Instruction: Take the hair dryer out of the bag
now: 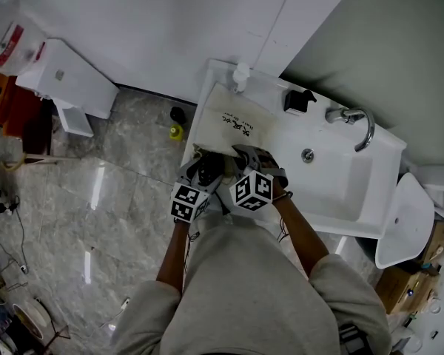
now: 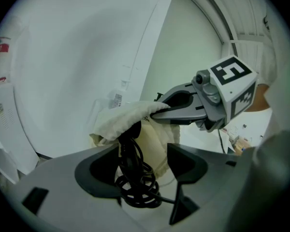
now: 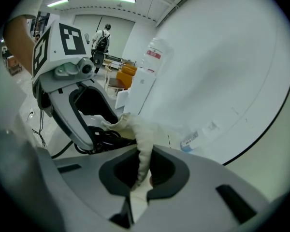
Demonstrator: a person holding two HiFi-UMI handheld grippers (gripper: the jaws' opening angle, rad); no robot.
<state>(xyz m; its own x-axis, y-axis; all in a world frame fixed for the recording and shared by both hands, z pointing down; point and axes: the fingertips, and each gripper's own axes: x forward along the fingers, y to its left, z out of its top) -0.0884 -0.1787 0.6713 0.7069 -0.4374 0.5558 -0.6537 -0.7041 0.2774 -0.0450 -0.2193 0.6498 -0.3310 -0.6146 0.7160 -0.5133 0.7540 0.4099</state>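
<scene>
head view: the cream bag (image 1: 233,120) lies on the white surface (image 1: 333,198) beside the sink (image 1: 322,165). the left gripper (image 1: 206,167) and right gripper (image 1: 242,155) are at its near end.

left gripper view: the left gripper's fingers (image 2: 186,166) stand apart. the hair dryer's black coiled cord (image 2: 135,190) hangs between them from the bag's mouth, and the dryer's body cannot be made out.

right gripper view: the right gripper's fingers (image 3: 171,170) are closed, pinching the bag's cloth.

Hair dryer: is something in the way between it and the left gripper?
Yes. The cloth bag covers it; only a black cord hangs out, between the open jaws of the left gripper. The right gripper pinches the bag's edge.
</scene>
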